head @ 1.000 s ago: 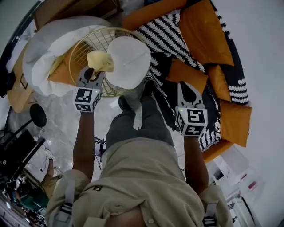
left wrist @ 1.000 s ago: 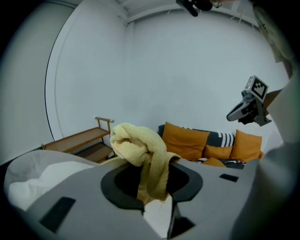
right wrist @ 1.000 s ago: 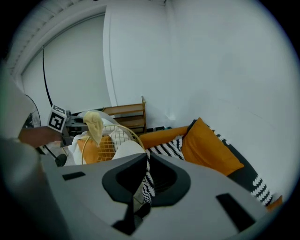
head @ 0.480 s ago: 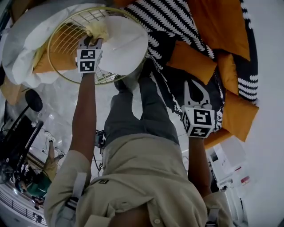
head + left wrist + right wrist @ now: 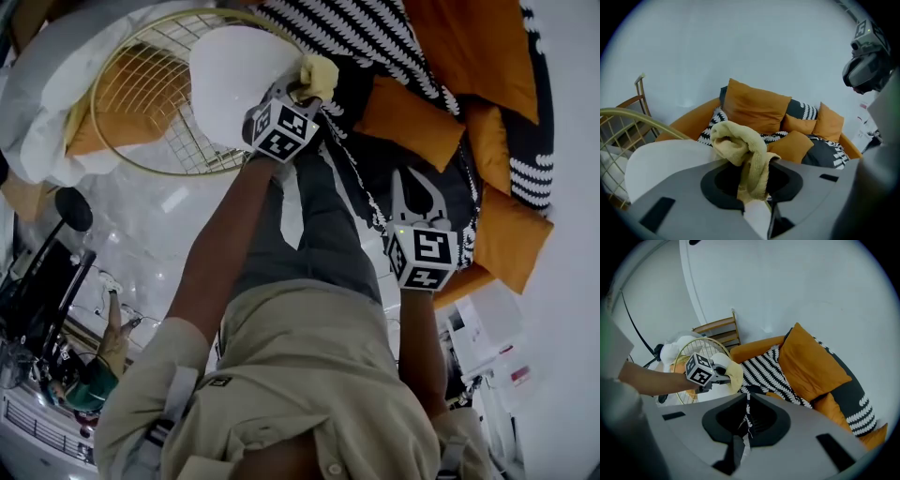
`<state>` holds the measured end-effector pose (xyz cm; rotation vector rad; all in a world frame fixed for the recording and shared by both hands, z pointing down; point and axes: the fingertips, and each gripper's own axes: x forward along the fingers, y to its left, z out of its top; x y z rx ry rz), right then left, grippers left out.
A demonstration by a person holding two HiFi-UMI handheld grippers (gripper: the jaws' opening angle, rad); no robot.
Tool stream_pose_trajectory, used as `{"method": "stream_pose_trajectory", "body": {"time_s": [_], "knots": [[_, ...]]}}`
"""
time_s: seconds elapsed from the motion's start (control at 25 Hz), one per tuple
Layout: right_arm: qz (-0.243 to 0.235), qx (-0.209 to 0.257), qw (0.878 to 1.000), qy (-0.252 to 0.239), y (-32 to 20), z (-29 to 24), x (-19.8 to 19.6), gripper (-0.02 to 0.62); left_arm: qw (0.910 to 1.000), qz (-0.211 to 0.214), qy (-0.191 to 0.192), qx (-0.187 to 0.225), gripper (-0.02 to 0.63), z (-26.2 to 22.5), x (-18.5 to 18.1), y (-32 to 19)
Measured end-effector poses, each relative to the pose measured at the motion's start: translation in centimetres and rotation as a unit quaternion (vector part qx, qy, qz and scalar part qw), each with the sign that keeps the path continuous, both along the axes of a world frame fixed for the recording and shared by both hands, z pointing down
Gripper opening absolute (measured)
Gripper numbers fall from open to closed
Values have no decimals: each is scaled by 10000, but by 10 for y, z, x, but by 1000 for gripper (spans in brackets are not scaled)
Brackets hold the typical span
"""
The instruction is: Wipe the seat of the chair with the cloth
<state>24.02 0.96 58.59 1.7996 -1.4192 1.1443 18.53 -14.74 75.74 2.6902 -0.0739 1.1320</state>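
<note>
The left claw point(image 5: 302, 86), clamped on the cloth point(image 5: 320, 73), has swept across the seat point(image 5: 230, 80) to its edge nearest the sofa point(image 5: 375, 37). 1 pass looks done. The right claw point(image 5: 415, 192), closed and empty, hangs beside the seat.

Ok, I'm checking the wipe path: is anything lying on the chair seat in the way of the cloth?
Nothing visible is. The left gripper, shut on the cloth, is at the white seat's edge nearest the orange cushions, and the seat's top shows bare across to the gold wire back.
</note>
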Motion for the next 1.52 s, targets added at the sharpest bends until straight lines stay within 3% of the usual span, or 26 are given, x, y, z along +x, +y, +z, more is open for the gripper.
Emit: {"method": "stream_pose_trajectory", "body": {"time_s": [0.12, 0.28, 0.48, 0.6, 0.72, 0.88, 1.04, 1.16, 1.24, 1.32, 1.52], "knots": [[7, -26, 10000, 5, 1, 1, -1, 29, 9995, -294, -66, 0, 118, 6, -21, -17], [1, -81, 10000, -34, 1, 7, -8, 29, 9946, -979, -258, 235, 118, 16, -90, -82], [-124, -91, 9998, -86, -6, 11, -21, 29, 9670, -2287, -1031, 449, 114, 35, -223, -164], [-206, -128, 9997, -98, -8, 12, -28, 29, 9592, -2516, -1186, 499, 112, 39, -254, -176], [-272, -122, 9995, -90, -12, 11, -34, 29, 9668, -2290, -1056, 415, 112, 39, -236, -162], [-248, -149, 9996, -44, -13, 10, -35, 29, 9831, -1681, -707, 135, 113, 42, -169, -111], [-214, -177, 9996, -31, -11, 12, -33, 29, 9962, -780, -239, -299, 113, 32, -85, -31], [-164, -193, 9997, -24, -8, 13, -32, 29, 9984, -124, -12, -546, 112, 26, -42, 18], [-139, -197, 9997, -20, -6, 13, -32, 29, 9983, -16, -10, -587, 113, 28, -35, 28], [-125, -197, 9997, -22, -5, 13, -31, 29, 9981, -186, -70, -579, 112, 32, -44, 20], [-90, -197, 9997, -59, -4, 17, -28, 29, 9965, -669, -407, -283, 113, 50, -110, -38]]}}
